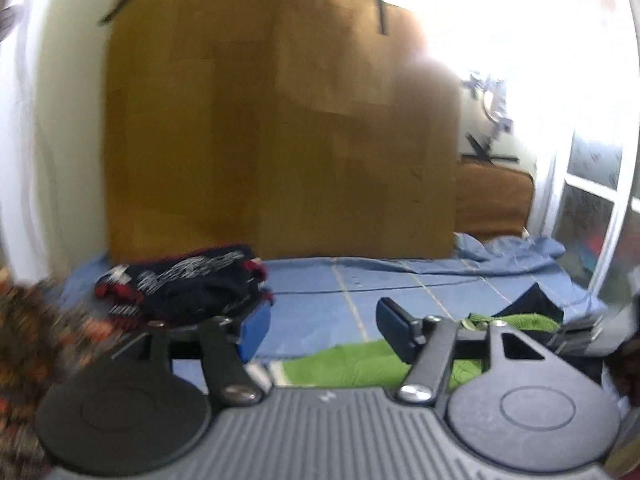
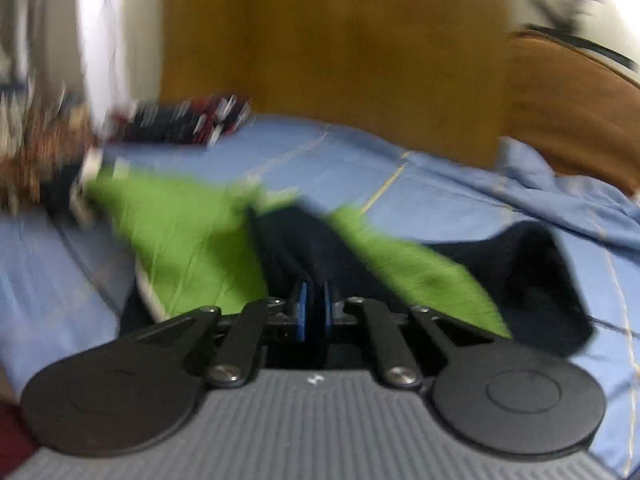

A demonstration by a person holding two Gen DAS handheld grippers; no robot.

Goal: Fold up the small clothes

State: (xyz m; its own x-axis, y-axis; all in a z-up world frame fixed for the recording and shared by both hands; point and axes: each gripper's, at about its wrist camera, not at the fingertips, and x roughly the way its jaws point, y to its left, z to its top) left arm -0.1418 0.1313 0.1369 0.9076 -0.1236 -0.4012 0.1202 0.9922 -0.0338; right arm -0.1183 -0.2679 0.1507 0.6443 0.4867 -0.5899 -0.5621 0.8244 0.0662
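Right gripper (image 2: 314,308) has its jaws pinched on the green-and-navy garment (image 2: 192,236), which sprawls across the blue bedsheet (image 2: 440,200). Left gripper (image 1: 320,324) hangs with jaws wide apart, holding nothing; a folded dark pile (image 1: 188,284) sits at ten o'clock

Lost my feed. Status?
Left claw open, empty. Right claw shut on green-and-navy garment. Folded pile far left, nothing blocking.

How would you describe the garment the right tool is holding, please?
On the blue sheet before the brown board, it lies nearest, clamped in the right tool. It is the green garment with navy parts; the pile behind is black, red and white.
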